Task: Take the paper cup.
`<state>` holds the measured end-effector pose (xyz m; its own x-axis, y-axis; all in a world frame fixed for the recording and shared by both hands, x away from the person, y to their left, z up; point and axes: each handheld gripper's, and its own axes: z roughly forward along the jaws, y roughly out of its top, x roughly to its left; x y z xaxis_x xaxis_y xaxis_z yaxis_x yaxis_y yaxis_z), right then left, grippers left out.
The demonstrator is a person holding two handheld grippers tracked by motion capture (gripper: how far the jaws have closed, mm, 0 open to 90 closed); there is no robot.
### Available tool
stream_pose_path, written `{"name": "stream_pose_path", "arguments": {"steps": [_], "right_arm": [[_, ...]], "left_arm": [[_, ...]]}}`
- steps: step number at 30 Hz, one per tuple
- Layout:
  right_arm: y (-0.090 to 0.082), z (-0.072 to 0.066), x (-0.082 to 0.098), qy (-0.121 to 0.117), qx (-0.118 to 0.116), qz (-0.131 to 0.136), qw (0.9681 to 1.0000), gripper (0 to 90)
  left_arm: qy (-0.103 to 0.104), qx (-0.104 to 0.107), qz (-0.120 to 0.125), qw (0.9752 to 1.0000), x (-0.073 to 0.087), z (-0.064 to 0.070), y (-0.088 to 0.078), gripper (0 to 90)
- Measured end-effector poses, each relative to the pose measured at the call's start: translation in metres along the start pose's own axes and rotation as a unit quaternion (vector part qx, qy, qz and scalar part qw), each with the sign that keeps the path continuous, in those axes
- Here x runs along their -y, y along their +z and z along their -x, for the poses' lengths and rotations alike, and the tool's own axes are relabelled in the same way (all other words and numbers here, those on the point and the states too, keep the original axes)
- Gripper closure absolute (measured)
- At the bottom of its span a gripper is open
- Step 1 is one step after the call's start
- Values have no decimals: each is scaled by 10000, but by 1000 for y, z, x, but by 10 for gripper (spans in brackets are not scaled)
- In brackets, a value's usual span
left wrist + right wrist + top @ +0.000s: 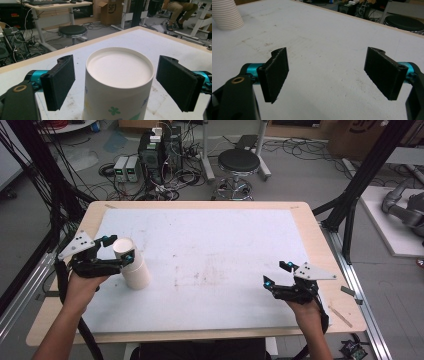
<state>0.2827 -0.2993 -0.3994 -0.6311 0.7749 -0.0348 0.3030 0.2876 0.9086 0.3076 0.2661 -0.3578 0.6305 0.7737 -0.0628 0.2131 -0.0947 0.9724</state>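
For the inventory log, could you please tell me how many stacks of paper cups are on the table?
1. A single upside-down stack of paper cups stands at the table's left side, between the open left claw's jaws. Its cup count is unclear.

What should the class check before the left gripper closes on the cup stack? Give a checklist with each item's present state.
1. Left gripper open: ok.
2. Top cup between the jaws: ok.
3. Pads clear of the cup wall: ok, gaps on both sides.
4. Stack upright: not ok, it looks tilted in the high view.
5. Right gripper out of the way: ok, open over bare table.
6. Cups stuck together: cannot tell.
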Motion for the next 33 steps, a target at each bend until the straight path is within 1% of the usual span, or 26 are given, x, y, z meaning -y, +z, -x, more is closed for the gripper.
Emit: {"name": "stream_pose_path", "arguments": {"steps": [3, 10, 13, 17, 21, 23, 29, 31, 33], "right_arm": [[0, 0, 0, -3, -1, -1, 10000, 200], [1, 0, 0, -9, -15, -17, 10000, 200], [1, 0, 0, -5, -9, -17, 10000, 200], [0, 0, 0, 15, 5, -15, 10000, 200], [0, 0, 0, 18, 7, -11, 10000, 200], [1, 0, 0, -3, 1, -2, 10000, 200], [0, -1, -1, -9, -14, -1, 10000, 200], [0, -1, -1, -40, -26, 13, 10000, 200], [1, 0, -1, -54, -28, 20, 10000, 200]], "left_arm": [[-50, 47, -56, 10000, 1, -2, 2, 182], [-72, 207, -40, 9998, 1, -4, 2, 336], [-34, 221, -41, 9997, -1, -4, 2, 336], [-49, 238, 70, 9997, -5, -4, -1, 336], [-63, 258, 180, 9995, -13, -4, -4, 336], [-105, 295, 268, 9992, -18, -4, -5, 336], [-40, 356, 416, 9985, -37, -3, -10, 339], [-12, 397, 486, 9980, -44, -1, -12, 340], [77, 416, 527, 9977, -52, 1, -13, 341]]}}
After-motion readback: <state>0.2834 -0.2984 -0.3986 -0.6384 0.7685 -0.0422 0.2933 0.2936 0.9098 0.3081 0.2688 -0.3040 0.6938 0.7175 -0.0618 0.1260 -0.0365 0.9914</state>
